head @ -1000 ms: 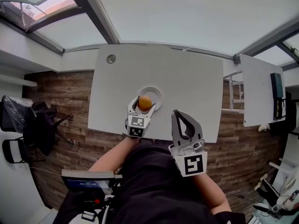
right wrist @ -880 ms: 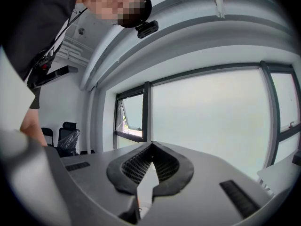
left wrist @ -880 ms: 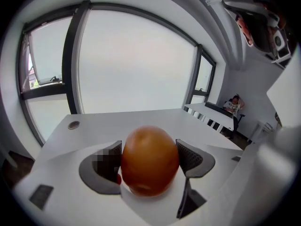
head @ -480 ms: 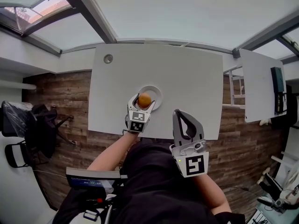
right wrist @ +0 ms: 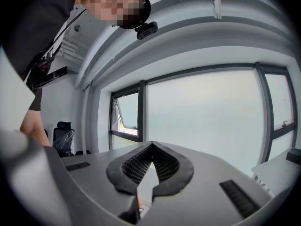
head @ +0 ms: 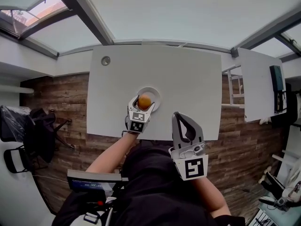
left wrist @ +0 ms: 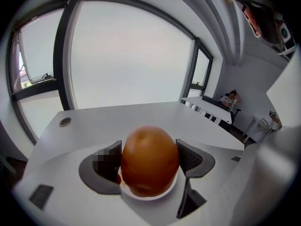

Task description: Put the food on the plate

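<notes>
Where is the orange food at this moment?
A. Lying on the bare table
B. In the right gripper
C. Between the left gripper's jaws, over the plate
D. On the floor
C: the left gripper has its jaws closed on the orange food above the plate; the right gripper is shut and empty.

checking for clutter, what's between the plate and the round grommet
Nothing: bare table between plate and grommet, seen in the head view.

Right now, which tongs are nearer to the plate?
Left. The left tongs grip the orange food right over the plate. The right tongs, shut and empty, sit apart from it, by the near edge of the table.
</notes>
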`<control>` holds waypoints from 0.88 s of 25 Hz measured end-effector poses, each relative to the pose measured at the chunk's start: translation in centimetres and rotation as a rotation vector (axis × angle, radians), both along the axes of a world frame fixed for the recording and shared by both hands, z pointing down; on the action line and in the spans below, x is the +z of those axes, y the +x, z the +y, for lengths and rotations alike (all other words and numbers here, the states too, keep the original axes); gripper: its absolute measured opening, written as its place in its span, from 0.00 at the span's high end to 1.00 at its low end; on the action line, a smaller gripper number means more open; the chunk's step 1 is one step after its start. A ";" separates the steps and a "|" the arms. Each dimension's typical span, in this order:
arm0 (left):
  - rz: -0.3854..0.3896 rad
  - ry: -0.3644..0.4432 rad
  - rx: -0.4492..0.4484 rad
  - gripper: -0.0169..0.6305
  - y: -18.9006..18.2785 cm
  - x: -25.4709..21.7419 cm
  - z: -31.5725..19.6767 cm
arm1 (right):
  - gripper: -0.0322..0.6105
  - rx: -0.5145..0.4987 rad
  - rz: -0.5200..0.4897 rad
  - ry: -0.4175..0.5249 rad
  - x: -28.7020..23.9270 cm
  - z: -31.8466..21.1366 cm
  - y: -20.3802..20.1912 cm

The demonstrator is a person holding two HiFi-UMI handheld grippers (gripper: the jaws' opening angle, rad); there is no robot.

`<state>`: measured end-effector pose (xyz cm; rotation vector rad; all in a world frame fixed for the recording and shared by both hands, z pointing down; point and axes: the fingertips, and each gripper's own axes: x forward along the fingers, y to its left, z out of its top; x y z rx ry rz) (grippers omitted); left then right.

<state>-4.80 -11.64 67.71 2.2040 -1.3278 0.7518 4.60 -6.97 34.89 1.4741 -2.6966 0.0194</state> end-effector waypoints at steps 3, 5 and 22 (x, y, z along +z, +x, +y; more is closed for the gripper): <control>0.016 -0.027 0.012 0.44 0.1 0.6 0.5 | 0.95 0.000 0.007 -0.009 0.2 0.5 -0.2; 0.012 -0.022 0.019 0.44 0.0 0.9 0.4 | 0.95 0.004 0.014 -0.015 0.4 0.7 -0.1; -0.001 -0.090 0.042 0.44 -1.0 4.1 0.8 | 0.95 0.024 0.021 -0.017 0.0 1.6 0.1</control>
